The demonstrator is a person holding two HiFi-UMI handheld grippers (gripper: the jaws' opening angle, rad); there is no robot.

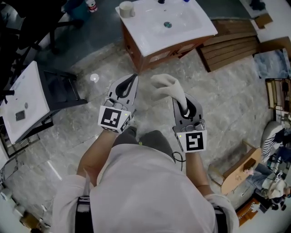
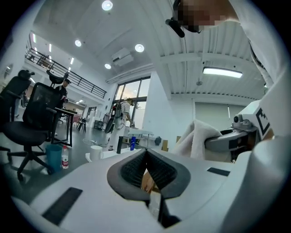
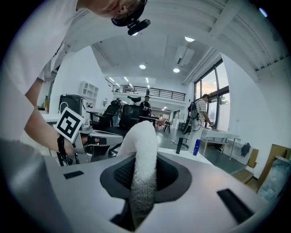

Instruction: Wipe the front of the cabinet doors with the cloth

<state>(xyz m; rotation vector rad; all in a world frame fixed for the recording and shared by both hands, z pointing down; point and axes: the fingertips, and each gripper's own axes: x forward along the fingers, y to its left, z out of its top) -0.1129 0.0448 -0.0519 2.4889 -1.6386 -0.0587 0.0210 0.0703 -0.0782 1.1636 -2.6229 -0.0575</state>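
Note:
The cabinet [image 1: 157, 55] stands ahead of me on the floor, brown wood under a white sink top [image 1: 175, 25]; its doors show only as a thin strip from above. A white cloth [image 1: 167, 87] sticks up out of my right gripper [image 1: 182, 103], which is shut on it. The right gripper view shows the cloth [image 3: 143, 150] pinched between the dark pads. My left gripper [image 1: 132, 78] is held level beside it, shut, with nothing in it. Its closed tips [image 2: 146, 153] point toward the cabinet, and the cloth [image 2: 196, 138] shows at their right. Both grippers hang well short of the cabinet.
A white cup [image 1: 126, 9] sits on the sink top's corner. A black frame [image 1: 61, 86] with a white panel [image 1: 20, 102] stands at the left. Wooden slats [image 1: 232, 43] lie right of the cabinet, and a cardboard box [image 1: 241, 166] with clutter is at the right.

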